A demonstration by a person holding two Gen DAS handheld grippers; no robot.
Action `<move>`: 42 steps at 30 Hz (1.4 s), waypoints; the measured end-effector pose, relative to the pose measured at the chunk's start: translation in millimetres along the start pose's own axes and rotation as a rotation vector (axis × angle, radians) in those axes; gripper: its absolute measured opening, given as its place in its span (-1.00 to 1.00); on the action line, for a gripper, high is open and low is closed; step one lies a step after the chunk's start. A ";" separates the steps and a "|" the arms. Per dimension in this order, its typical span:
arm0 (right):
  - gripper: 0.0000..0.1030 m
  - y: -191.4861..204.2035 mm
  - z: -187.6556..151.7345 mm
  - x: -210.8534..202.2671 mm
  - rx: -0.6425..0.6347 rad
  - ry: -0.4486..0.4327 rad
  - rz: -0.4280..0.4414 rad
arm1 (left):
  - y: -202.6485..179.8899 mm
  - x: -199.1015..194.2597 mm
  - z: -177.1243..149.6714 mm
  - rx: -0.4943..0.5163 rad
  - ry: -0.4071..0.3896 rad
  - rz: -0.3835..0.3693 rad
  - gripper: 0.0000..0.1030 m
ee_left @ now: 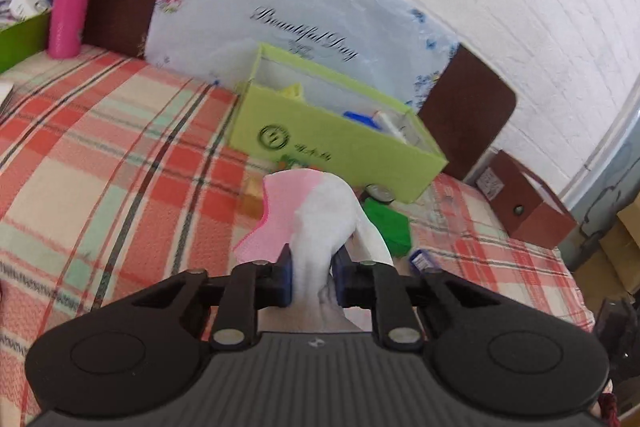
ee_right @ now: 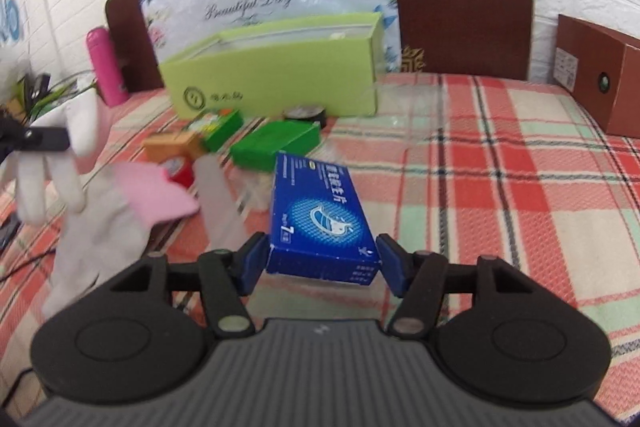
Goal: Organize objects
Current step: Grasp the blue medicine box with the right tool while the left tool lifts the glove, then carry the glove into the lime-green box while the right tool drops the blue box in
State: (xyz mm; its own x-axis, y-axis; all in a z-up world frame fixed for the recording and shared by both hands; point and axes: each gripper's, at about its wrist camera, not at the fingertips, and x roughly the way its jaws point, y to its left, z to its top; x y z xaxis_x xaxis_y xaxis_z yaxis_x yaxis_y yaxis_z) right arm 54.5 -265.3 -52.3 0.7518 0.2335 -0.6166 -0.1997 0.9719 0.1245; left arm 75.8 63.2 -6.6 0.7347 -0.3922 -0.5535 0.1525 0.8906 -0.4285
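While the left gripper (ee_left: 312, 277) pinches the limp glove (ee_left: 320, 211) and the right gripper (ee_right: 320, 263) clamps the blue box (ee_right: 320, 223), either may slip.

One open lime-green box (ee_right: 276, 75) stood there, with one pink bottle (ee_right: 105, 67), one blue carton (ee_right: 320, 219), two green packets (ee_right: 272, 143), one orange box (ee_right: 170, 143), one red tape roll (ee_right: 180, 171), one black tape roll (ee_right: 305, 115), one brown box (ee_right: 600, 75) and one white-and-pink glove (ee_left: 320, 215).
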 end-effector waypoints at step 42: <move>0.12 15.4 83.1 -15.8 -0.030 -0.252 0.005 | -67.2 27.9 95.2 0.134 -0.157 -0.123 -0.81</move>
State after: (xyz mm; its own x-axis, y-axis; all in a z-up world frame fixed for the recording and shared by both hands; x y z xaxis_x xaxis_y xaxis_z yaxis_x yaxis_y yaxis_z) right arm 91.8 -251.6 24.0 0.8830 0.2418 -0.4023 -0.2194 0.9703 0.1017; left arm 149.0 14.3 74.7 0.7977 -0.4679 -0.3804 0.3256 0.8652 -0.3814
